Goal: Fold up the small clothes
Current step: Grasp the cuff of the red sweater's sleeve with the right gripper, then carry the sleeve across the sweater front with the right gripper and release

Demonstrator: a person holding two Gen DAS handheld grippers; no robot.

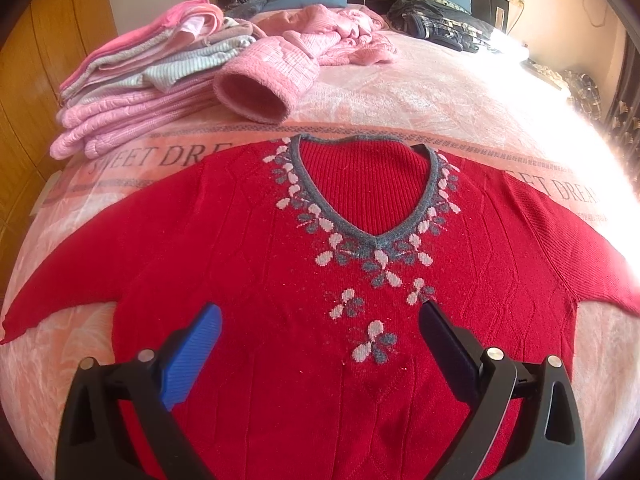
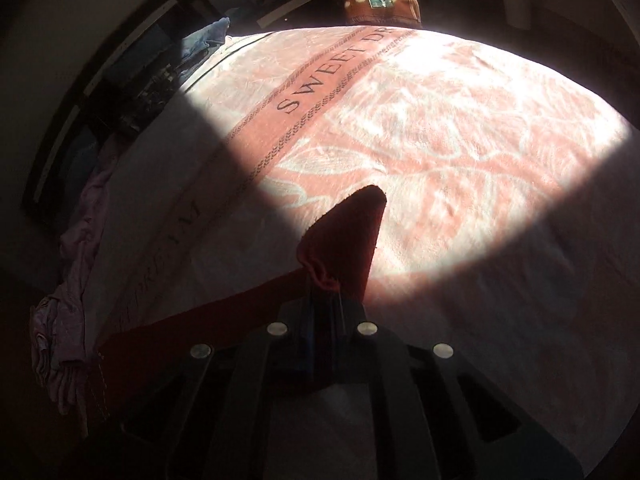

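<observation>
A red knitted sweater (image 1: 248,240) with a grey V-neck and a flower pattern lies flat, front up, on the pink bedspread (image 1: 420,96), both sleeves spread out to the sides. My left gripper (image 1: 320,316) hovers open over the sweater's chest, its blue pads wide apart with nothing between them. In the right wrist view my right gripper (image 2: 322,292) is shut on the end of a red sleeve (image 2: 348,236), and the cuff sticks up past the fingertips. The rest of that sleeve runs off to the lower left in shadow.
A stack of folded pink and grey clothes (image 1: 132,92) sits at the back left of the bed. A loose pink garment (image 1: 304,52) lies behind the sweater. Dark pillows and bedding (image 1: 432,20) line the headboard. A wooden wardrobe (image 1: 36,60) stands at the left.
</observation>
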